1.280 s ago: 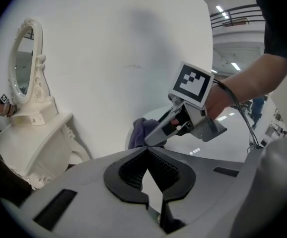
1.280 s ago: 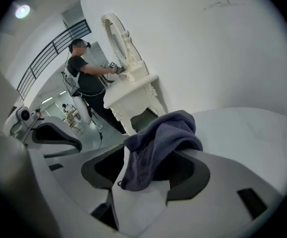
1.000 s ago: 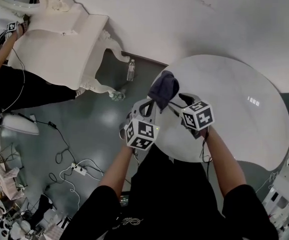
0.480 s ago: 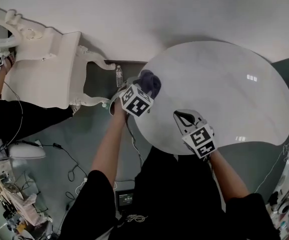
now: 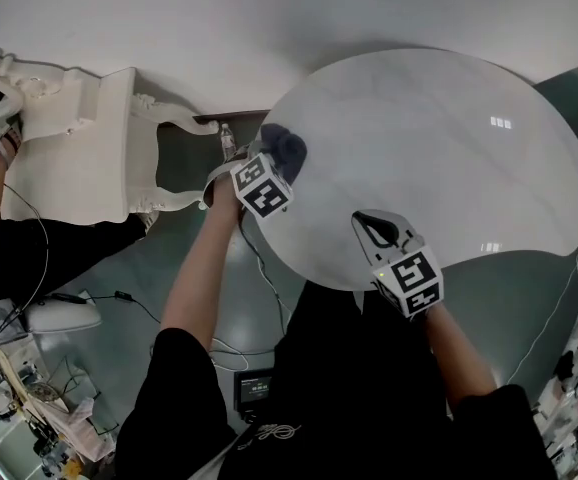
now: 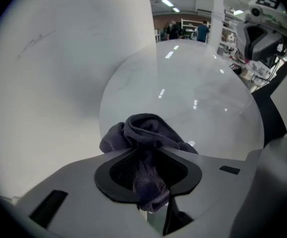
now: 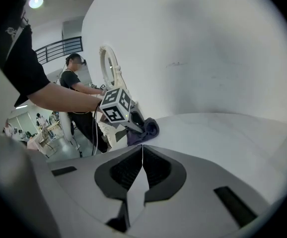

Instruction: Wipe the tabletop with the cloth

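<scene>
Dark cloth bunched at the 9 o'clock edge of the round white table, left gripper closing on it, fabric pinched between its jaws, right gripper empty, jaws together, over the 7 o'clock edge

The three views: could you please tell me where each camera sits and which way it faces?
Head view: on the head, looking steeply down at the table; left arm, right arm, left gripper, right gripper show.
Left gripper view: on the left gripper, facing across the table; its closing jaws show, cloth between them.
Right gripper view: on the right gripper, facing the left gripper; its shut, empty jaws and the left arm show.
Shared: all show cloth and table.
</scene>
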A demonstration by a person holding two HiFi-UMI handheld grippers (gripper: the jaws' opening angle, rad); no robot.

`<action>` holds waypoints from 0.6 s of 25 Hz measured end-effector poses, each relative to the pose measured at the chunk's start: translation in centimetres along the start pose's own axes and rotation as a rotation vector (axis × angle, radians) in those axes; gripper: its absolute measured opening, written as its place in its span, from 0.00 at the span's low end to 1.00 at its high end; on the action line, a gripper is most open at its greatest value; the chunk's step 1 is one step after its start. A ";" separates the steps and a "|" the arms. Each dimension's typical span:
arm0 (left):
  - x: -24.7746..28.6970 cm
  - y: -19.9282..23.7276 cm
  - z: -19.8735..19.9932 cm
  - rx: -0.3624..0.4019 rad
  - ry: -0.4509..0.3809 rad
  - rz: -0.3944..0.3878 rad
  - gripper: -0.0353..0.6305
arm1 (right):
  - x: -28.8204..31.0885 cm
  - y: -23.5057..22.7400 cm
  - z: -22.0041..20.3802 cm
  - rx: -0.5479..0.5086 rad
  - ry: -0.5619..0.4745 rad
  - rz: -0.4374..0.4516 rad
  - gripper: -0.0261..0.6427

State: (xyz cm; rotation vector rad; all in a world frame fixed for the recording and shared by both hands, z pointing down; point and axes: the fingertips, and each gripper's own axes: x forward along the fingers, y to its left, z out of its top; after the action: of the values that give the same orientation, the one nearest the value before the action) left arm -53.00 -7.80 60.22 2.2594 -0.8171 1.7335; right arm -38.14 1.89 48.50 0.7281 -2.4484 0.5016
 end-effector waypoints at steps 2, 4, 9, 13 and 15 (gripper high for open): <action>-0.1 -0.6 -0.1 0.033 -0.001 0.037 0.20 | -0.3 0.2 -0.5 0.018 -0.007 -0.004 0.05; -0.3 -1.4 -0.5 0.021 0.002 0.056 0.18 | -0.6 0.6 -1.0 0.024 -0.007 0.002 0.05; -0.8 -3.6 -1.0 -0.045 0.029 0.039 0.17 | -1.5 1.3 -1.9 0.014 -0.004 0.044 0.05; -1.4 -6.4 -1.4 -0.052 0.060 0.039 0.17 | -2.2 1.7 -2.4 0.007 -0.011 0.079 0.05; -1.6 -7.8 -1.5 -0.068 0.063 0.046 0.17 | -2.5 1.9 -2.8 0.000 -0.013 0.095 0.05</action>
State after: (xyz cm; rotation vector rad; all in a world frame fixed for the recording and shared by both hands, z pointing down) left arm -50.49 -0.12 60.66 2.1476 -0.9070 1.7590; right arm -36.41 5.66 48.90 0.6186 -2.5043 0.5341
